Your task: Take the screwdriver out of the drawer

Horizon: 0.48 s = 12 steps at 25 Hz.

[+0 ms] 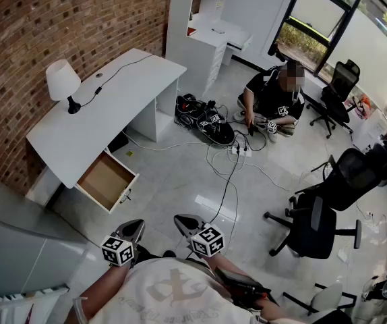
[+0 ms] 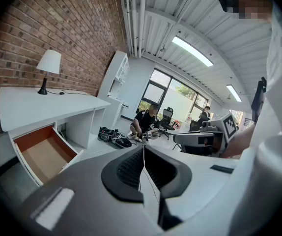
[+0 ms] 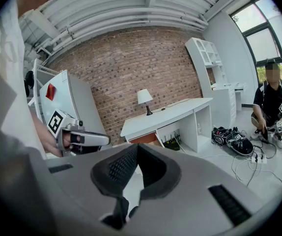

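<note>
Close in front of the person's chest, the left hand-held gripper [image 1: 133,228] has its jaws pressed together on nothing. Just beside it, the right hand-held gripper [image 1: 185,222] is likewise closed and empty. Both point slightly downward over the pale tiled floor [image 1: 180,181]. Ahead to the left, well apart from both, a drawer [image 1: 103,180] stands pulled out from under the white bench [image 1: 106,113]. Its brown bottom shows, but the screwdriver cannot be made out in any view. A white table lamp [image 1: 63,84] stands on the bench by the brick wall [image 1: 58,19]. Farther off lie dark bags [image 1: 203,119] and cables [image 1: 230,174]. Beyond them, a person [image 1: 273,100] sits on the floor.
</note>
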Tool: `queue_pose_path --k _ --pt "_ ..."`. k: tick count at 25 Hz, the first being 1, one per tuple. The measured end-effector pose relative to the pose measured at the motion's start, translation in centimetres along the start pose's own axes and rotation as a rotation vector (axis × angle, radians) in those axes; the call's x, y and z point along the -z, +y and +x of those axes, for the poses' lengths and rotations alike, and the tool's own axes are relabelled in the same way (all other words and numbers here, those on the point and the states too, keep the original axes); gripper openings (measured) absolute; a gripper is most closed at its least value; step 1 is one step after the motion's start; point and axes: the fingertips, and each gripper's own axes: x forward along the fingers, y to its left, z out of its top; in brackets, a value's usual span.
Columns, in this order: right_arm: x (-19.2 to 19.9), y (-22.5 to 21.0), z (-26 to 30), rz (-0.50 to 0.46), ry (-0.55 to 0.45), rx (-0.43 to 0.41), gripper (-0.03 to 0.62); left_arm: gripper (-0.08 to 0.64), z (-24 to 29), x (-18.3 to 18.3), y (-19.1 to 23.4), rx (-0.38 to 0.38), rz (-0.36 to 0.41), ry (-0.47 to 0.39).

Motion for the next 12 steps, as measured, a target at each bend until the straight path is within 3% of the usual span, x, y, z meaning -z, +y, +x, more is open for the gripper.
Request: queue_pose_path --k 12 --pt "-0.03 0.11 -0.23 -0.004 -0.002 -0.011 0.006 0.009 0.60 -0.36 -0.22 0.001 0.016 0.008"
